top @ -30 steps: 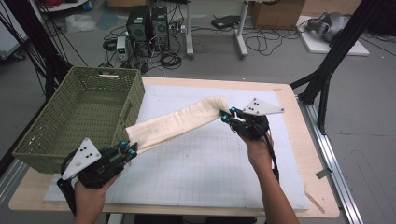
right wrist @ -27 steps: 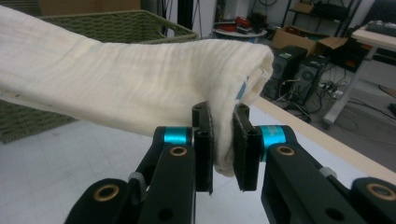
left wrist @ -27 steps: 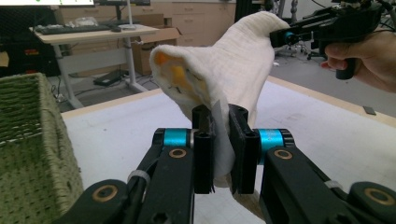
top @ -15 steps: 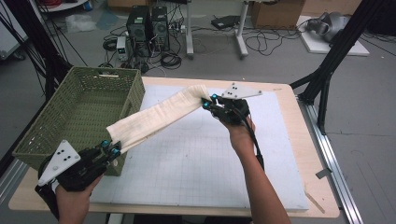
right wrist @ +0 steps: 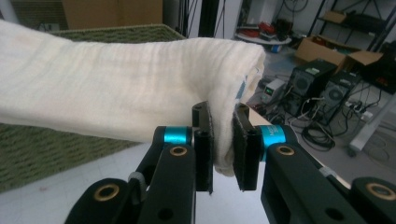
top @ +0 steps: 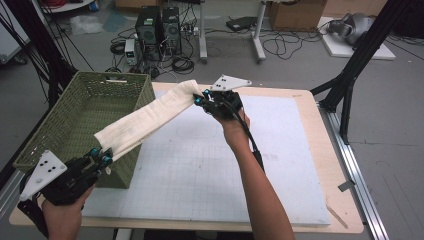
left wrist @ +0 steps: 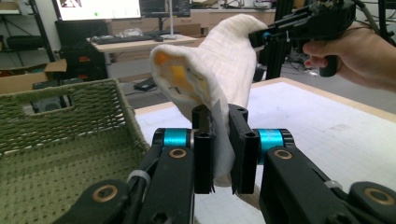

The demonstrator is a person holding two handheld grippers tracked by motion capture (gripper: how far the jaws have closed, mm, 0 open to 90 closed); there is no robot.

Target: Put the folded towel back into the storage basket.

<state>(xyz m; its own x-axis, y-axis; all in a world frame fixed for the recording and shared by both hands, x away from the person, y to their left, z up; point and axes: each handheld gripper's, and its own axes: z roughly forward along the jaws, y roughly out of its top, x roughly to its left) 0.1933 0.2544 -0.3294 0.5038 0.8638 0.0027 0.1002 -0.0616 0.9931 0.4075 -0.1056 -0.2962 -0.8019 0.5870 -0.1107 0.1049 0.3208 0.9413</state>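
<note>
A cream towel [top: 150, 117], folded into a long band, is held stretched in the air between 2 grippers. Left gripper [top: 100, 157] is clamped on the towel's near end, low at the front-left, beside the front corner of a green basket [top: 65, 125]. In the left gripper view the cloth [left wrist: 219, 79] is seen pinched between both black jaws, w/ orange-yellow showing inside the fold. Right gripper [top: 200, 98] is closed on the far end, raised over the table [top: 320, 165] near its back edge. In the right gripper view the towel's [right wrist: 116, 88] bunched end is nipped between the jaws. The band runs diagonally above the basket's right rim; contact w/ it can't be told.
</note>
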